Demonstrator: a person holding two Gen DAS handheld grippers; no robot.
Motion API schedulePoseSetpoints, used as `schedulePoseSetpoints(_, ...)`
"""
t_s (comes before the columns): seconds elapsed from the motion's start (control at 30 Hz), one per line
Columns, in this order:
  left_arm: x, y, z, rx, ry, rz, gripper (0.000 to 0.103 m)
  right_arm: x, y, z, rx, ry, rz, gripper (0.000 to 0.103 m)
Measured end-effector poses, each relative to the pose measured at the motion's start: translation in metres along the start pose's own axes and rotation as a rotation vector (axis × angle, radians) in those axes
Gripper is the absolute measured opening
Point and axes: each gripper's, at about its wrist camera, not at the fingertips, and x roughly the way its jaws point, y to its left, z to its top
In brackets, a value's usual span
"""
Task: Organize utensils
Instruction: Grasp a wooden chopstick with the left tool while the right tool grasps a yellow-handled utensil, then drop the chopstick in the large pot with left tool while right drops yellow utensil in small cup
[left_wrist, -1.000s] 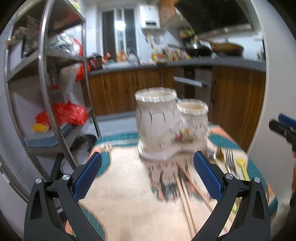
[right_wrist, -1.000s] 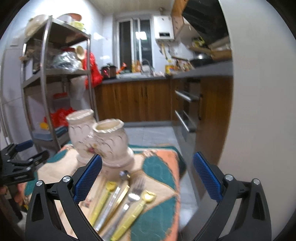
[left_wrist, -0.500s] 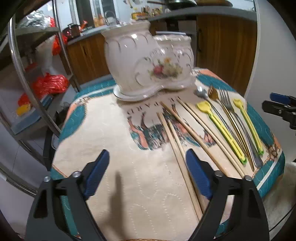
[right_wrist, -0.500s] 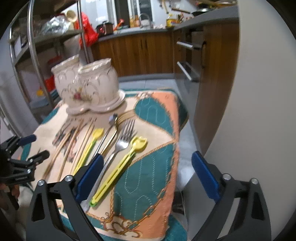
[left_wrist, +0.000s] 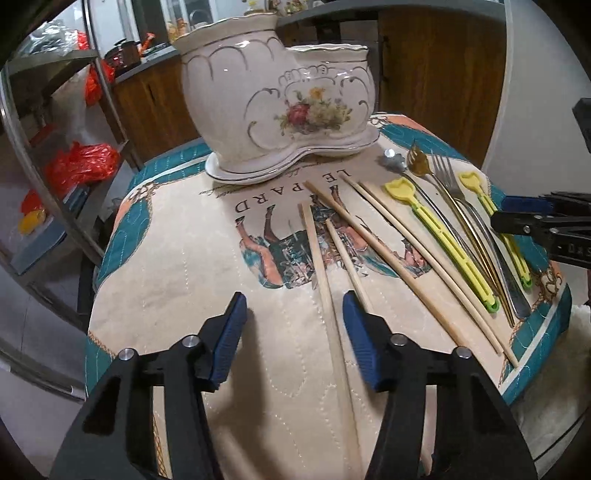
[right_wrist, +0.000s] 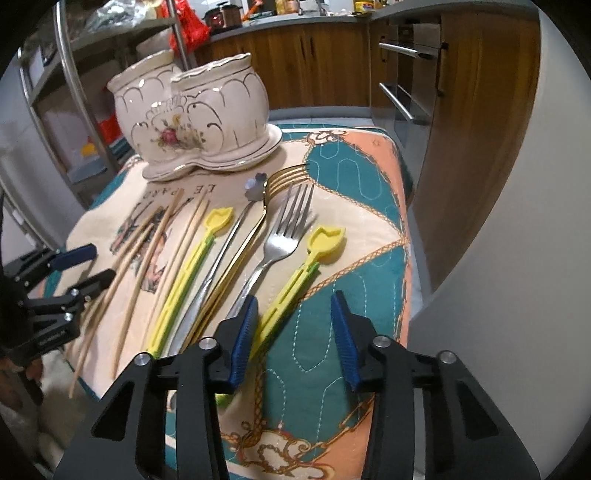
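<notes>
Quilted cloth (left_wrist: 177, 258); ceramic holder (left_wrist: 273, 107) beyond chopsticks (left_wrist: 321, 266).

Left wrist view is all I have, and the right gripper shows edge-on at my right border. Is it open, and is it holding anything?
Observer: The right gripper is open and empty.
Operator: What is it lined up on?
Observer: The outer yellow utensil. Its handle runs close to the pad nearer the silver fork, not centred between the fingers.
Operator: Anything beyond the table on that side?
Observer: Metal bar handles on a cabinet front, just past the table's far corner.
</notes>
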Motion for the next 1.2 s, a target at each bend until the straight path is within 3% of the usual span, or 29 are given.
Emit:
schedulePoseSetpoints(0.17, 0.000, 0.005, 0.003, 0.068, 0.038, -0.007, 0.030, 0.003, -0.002, 0.007, -0.059, 0.056, -0.013, 0.025)
schedulePoseSetpoints(0.43, 0.006, 0.023, 0.009, 0.039, 0.087, -0.044, 0.029, 0.013, -0.012, 0.024, -0.087, 0.138, 0.010, 0.025)
schedulePoseSetpoints(0.5, 0.006, 0.020, 0.009, 0.058, 0.083, -0.058, 0.022, 0.014, -0.010, 0.025, -0.094, 0.135, 0.003, 0.019)
schedulePoseSetpoints(0.57, 0.006, 0.021, 0.008, 0.059, 0.084, -0.079, 0.006, 0.013, -0.012, 0.025, -0.082, 0.130, 0.016, 0.011)
schedulePoseSetpoints(0.83, -0.003, 0.031, 0.002, 0.050, 0.064, -0.113, 0.006, -0.002, -0.023, 0.023, -0.041, 0.073, 0.033, 0.010)
schedulePoseSetpoints(0.97, -0.028, 0.037, 0.004, 0.061, -0.034, -0.129, 0.006, -0.024, -0.025, 0.023, -0.022, -0.018, 0.082, 0.010)
schedulePoseSetpoints(1.2, -0.082, 0.058, 0.039, -0.010, -0.317, -0.164, 0.006, -0.056, -0.009, 0.059, -0.039, -0.240, 0.169, 0.010)
